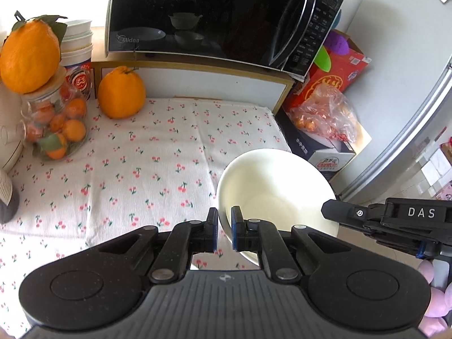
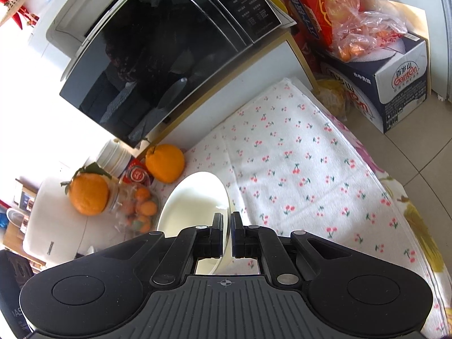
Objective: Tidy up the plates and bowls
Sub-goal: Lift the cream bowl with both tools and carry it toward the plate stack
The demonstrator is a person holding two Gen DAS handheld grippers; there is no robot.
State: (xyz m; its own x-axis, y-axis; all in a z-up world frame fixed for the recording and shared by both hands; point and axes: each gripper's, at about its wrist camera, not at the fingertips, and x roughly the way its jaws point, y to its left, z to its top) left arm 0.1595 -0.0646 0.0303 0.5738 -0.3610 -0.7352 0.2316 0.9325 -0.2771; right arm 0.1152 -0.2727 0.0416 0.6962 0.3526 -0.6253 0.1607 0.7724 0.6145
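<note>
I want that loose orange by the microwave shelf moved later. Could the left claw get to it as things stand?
Probably not yet: the left claw is shut on the white bowl's rim. The cherry-print cloth leading to the orange looks open, so once the bowl is set down, likely yes.

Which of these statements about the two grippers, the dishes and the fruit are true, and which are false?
1. The left gripper is shut on the rim of a white bowl. True.
2. The right gripper is open and holds nothing. False: it is shut on the edge of a white plate.
3. The microwave door is closed. True.
4. A large orange sits on top of the glass jar. True.
5. The tablecloth is plain blue. False: it is white with small cherries.
</note>
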